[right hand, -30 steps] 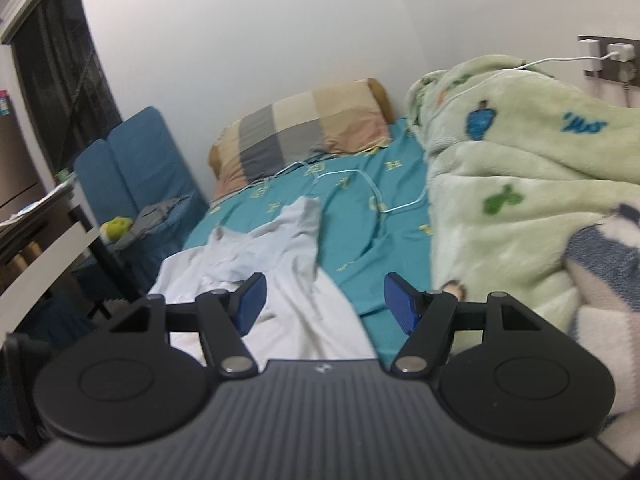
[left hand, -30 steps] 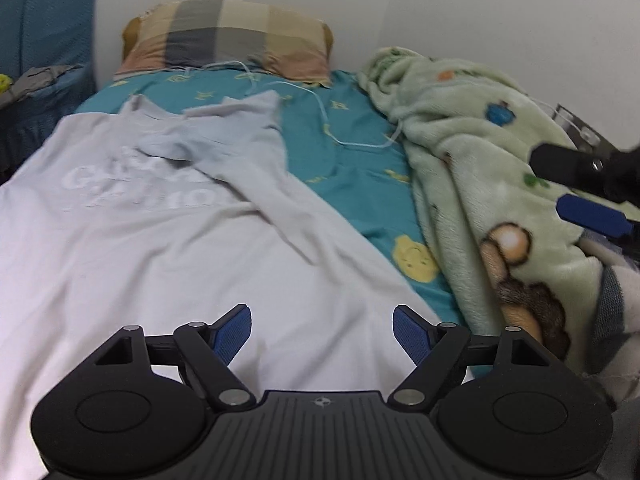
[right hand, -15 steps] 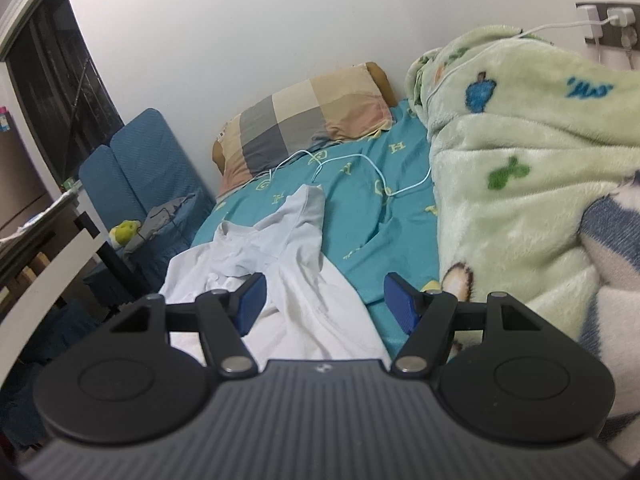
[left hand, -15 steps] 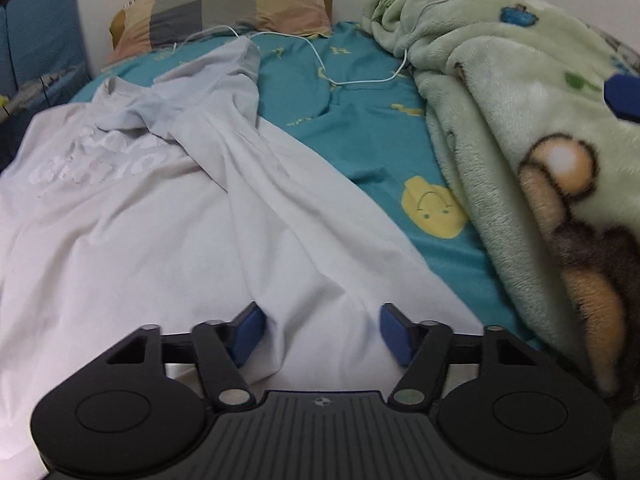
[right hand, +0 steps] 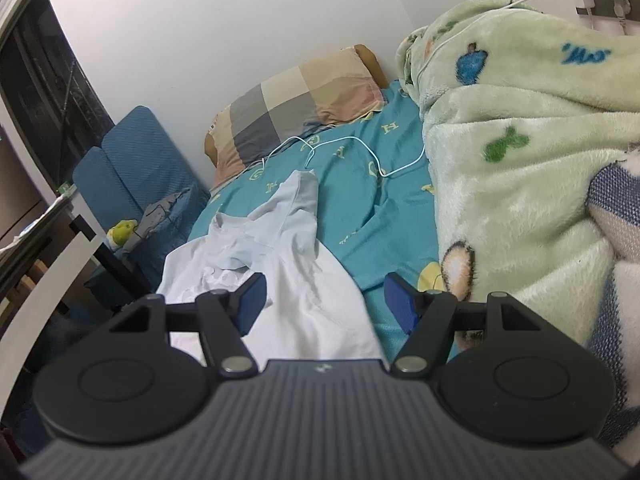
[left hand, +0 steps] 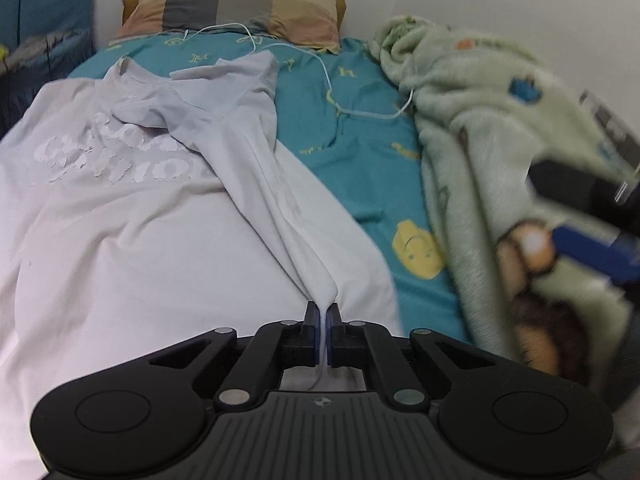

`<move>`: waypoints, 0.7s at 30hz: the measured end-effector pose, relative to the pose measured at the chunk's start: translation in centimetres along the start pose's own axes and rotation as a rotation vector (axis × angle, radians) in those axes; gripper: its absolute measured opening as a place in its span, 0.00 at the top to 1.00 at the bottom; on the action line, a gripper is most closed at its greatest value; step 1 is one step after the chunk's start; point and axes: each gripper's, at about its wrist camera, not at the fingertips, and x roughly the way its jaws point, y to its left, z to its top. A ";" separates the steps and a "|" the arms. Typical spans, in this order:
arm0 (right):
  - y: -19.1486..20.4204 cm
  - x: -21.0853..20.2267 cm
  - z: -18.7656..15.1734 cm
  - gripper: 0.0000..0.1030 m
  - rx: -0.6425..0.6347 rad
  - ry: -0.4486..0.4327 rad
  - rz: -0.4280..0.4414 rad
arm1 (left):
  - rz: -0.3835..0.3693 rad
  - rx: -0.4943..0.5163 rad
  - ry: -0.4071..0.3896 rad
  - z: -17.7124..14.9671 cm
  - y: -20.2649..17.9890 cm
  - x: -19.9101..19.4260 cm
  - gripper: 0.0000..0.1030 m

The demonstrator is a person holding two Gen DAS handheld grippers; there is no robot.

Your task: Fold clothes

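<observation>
A white T-shirt (left hand: 120, 240) with white lettering lies spread on the teal bed sheet (left hand: 360, 152), one sleeve folded over its chest. My left gripper (left hand: 323, 322) is shut on a pinched ridge of the shirt's near hem. In the right wrist view the same shirt (right hand: 296, 264) lies ahead and to the left. My right gripper (right hand: 324, 306) is open and empty, held above the bed's right side. It also shows blurred at the right edge of the left wrist view (left hand: 592, 252).
A checked pillow (left hand: 240, 0) lies at the head of the bed. A white cable (left hand: 360, 112) runs across the sheet. A green fleece blanket (left hand: 500, 140) is heaped along the right. A blue chair (right hand: 136, 176) stands to the left of the bed.
My left gripper has closed on the shirt's near hem and drawn it up into a ridge. My right gripper stays open and has shifted only slightly.
</observation>
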 end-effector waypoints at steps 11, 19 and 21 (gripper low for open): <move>-0.2 2.0 -0.5 0.35 0.048 0.083 0.004 | -0.033 -0.302 0.048 0.0 14.3 -6.4 0.99; 1.3 3.6 -1.7 0.35 0.027 0.191 0.023 | -0.075 -0.502 0.144 -1.9 19.5 -4.8 1.00; 1.4 3.6 -1.8 0.35 0.035 0.196 0.024 | -0.111 -0.493 0.113 -1.7 19.0 -5.7 0.98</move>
